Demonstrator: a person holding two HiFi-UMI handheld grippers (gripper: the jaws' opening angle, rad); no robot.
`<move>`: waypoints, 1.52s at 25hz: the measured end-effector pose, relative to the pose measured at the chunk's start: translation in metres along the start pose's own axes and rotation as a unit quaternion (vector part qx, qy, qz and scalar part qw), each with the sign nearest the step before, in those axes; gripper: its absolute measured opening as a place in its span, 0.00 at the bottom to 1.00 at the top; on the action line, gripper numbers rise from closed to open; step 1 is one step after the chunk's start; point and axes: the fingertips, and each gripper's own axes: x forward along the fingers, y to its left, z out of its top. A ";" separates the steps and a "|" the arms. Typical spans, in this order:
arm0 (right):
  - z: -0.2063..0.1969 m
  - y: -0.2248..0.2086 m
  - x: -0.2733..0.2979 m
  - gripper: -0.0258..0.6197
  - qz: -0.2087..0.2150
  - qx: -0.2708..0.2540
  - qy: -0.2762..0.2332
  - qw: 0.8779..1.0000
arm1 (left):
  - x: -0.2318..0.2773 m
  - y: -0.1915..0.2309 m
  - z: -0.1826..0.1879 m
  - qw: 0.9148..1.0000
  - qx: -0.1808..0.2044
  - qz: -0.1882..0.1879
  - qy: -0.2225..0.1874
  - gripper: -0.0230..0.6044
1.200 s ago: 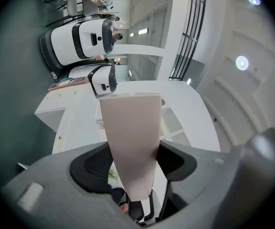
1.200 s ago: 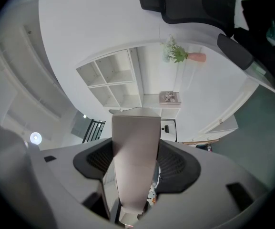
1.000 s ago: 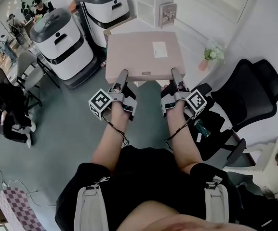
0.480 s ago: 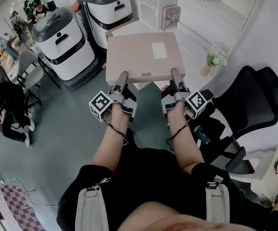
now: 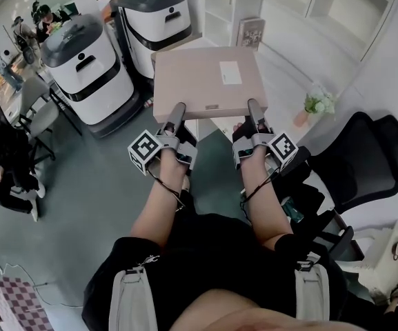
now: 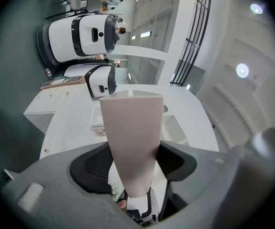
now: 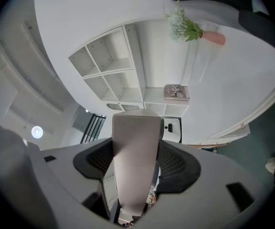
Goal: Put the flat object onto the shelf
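Observation:
A flat tan cardboard box [image 5: 209,81] with a white label is held level in the air in front of me, by its near edge. My left gripper [image 5: 176,110] is shut on the edge's left part and my right gripper [image 5: 252,107] on its right part. In the left gripper view the box [image 6: 132,137] fills the gap between the jaws. The right gripper view shows the box [image 7: 135,147] the same way. Beyond the box stands the white cubby shelf [image 5: 230,2]; its open compartments [image 7: 111,68] also show in the right gripper view.
Two white and black machines [image 5: 88,61] [image 5: 161,16] stand left of the shelf. A framed picture [image 5: 251,32] leans in a low compartment. A pink vase with flowers [image 5: 316,105] and a black office chair [image 5: 371,164] are on the right. People sit at desks at far left [image 5: 5,157].
Both grippers keep the same hold on the box. In the head view the vase and chair have slid to the right and the shelf shows more fully at the top.

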 end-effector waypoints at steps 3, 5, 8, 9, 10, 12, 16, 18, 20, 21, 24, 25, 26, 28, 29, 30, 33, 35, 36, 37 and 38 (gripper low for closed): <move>-0.007 -0.008 0.041 0.47 -0.007 0.003 -0.003 1.000 | 0.027 0.010 0.031 1.000 -0.005 0.006 0.004 0.51; -0.012 -0.016 0.063 0.47 -0.008 0.011 -0.004 1.000 | 0.043 0.020 0.048 1.000 -0.007 0.009 0.009 0.50; -0.015 -0.028 0.096 0.47 -0.012 0.004 -0.006 1.000 | 0.068 0.033 0.073 1.000 -0.013 0.014 0.015 0.50; -0.015 -0.032 0.107 0.47 -0.014 0.002 -0.008 1.000 | 0.077 0.036 0.080 1.000 -0.015 0.016 0.017 0.50; -0.014 -0.034 0.118 0.47 -0.015 0.002 -0.010 1.000 | 0.087 0.039 0.087 1.000 -0.016 0.017 0.020 0.50; -0.014 -0.039 0.141 0.47 -0.020 0.003 -0.017 1.000 | 0.107 0.045 0.101 0.999 -0.018 0.018 0.028 0.50; -0.011 -0.050 0.183 0.47 -0.037 0.007 -0.032 0.999 | 0.147 0.054 0.131 0.999 -0.024 0.025 0.042 0.50; -0.009 -0.051 0.204 0.47 -0.038 0.007 -0.039 0.998 | 0.169 0.055 0.145 0.998 -0.025 0.025 0.050 0.50; -0.006 -0.050 0.224 0.47 -0.042 0.002 -0.051 0.998 | 0.191 0.056 0.158 0.998 -0.025 0.023 0.061 0.50; -0.003 -0.049 0.233 0.47 -0.044 0.000 -0.057 0.997 | 0.202 0.056 0.163 0.997 -0.025 0.022 0.068 0.50; 0.005 -0.048 0.256 0.47 -0.040 -0.002 -0.076 0.996 | 0.233 0.053 0.174 0.996 -0.025 0.014 0.086 0.50; 0.009 -0.047 0.263 0.47 -0.036 -0.002 -0.082 0.996 | 0.243 0.052 0.177 0.995 -0.024 0.010 0.092 0.50; 0.012 -0.045 0.270 0.47 -0.032 -0.004 -0.089 0.996 | 0.253 0.051 0.180 0.995 -0.023 0.006 0.098 0.50; 0.021 -0.042 0.281 0.47 -0.027 -0.014 -0.101 0.994 | 0.273 0.050 0.183 0.993 -0.020 -0.002 0.112 0.50; 0.026 -0.043 0.286 0.47 -0.025 -0.020 -0.107 0.994 | 0.282 0.050 0.184 0.993 -0.020 -0.006 0.119 0.50; 0.031 -0.044 0.290 0.47 -0.024 -0.024 -0.113 0.993 | 0.291 0.050 0.184 0.992 -0.019 -0.010 0.127 0.50; 0.046 -0.046 0.300 0.47 -0.024 -0.026 -0.137 0.990 | 0.320 0.052 0.179 0.988 -0.020 -0.021 0.150 0.50; 0.058 -0.048 0.305 0.47 -0.020 -0.032 -0.155 0.987 | 0.339 0.054 0.175 0.985 -0.021 -0.029 0.167 0.50; 0.064 -0.050 0.306 0.47 -0.020 -0.037 -0.164 0.986 | 0.348 0.055 0.172 0.984 -0.021 -0.033 0.175 0.50; 0.070 -0.051 0.308 0.47 -0.020 -0.041 -0.172 0.984 | 0.357 0.055 0.170 0.982 -0.021 -0.037 0.183 0.50; 0.075 -0.051 0.310 0.47 -0.020 -0.045 -0.180 0.983 | 0.365 0.056 0.168 0.980 -0.022 -0.041 0.191 0.50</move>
